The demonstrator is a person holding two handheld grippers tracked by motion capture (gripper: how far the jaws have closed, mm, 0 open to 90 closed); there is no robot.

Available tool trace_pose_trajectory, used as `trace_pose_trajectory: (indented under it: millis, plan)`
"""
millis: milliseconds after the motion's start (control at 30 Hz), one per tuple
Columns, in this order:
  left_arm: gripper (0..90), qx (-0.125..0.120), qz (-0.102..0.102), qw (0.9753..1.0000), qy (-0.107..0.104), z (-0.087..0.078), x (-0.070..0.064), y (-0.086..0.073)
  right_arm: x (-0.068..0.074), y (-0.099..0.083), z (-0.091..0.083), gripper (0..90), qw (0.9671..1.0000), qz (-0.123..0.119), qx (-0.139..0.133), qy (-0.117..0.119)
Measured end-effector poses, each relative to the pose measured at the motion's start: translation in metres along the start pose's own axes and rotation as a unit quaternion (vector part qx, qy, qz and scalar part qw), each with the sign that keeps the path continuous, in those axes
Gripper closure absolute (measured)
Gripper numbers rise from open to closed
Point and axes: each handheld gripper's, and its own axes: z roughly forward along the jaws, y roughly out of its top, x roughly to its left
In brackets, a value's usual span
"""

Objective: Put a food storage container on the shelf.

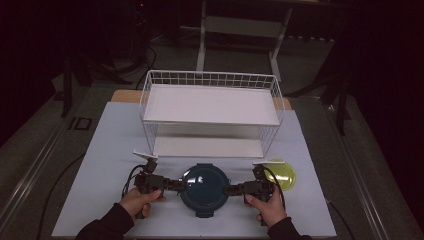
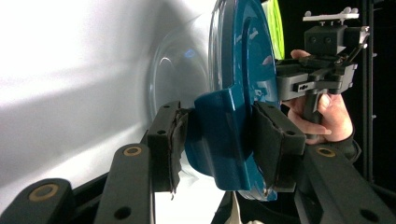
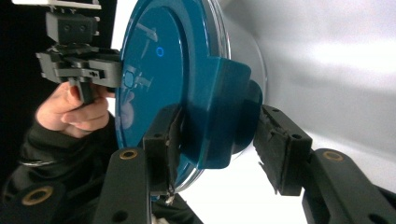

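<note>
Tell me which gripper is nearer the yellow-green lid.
Right. The right gripper is just left of the yellow-green lid; the left gripper is across the blue container.

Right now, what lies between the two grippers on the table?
In the high view, the round blue-lidded container sits between the left gripper and the right gripper; each has its jaws around a side latch.

No legible text, label, brand name or number appears on any surface. The only mark is a small embossed ring symbol on the teal container lid (image 3: 160,51); it carries no characters.
</note>
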Motion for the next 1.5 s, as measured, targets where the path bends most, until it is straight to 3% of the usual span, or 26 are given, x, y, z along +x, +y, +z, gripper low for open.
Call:
trace_pose_trajectory:
  millis: [500, 800, 967, 1300, 1500]
  plan:
    - [54.7, -0.015, 0.010, 0.9993, 0.031, -0.002, -0.014, -0.005, 0.005, -0.007, -0.002, 53.5, 0.9997, 0.019, -0.017, -0.005]
    - [56.0, -0.015, 0.026, 0.9984, 0.047, -0.004, -0.027, -0.006, 0.004, -0.009, -0.005, 54.9, 0.9998, 0.007, -0.016, 0.005]
    - [56.4, -0.014, 0.026, 0.9985, 0.045, -0.005, -0.028, -0.005, 0.007, -0.010, -0.006, 55.1, 0.9998, -0.003, -0.021, -0.003]
    - [56.5, -0.020, 0.054, 0.9974, 0.043, -0.013, -0.049, -0.002, 0.023, -0.005, -0.020, 55.0, 0.9989, -0.025, -0.038, -0.004]
    - [56.8, -0.025, 0.056, 0.9975, 0.035, -0.016, -0.057, 0.002, 0.033, -0.001, -0.029, 55.0, 0.9982, -0.035, -0.047, -0.008]
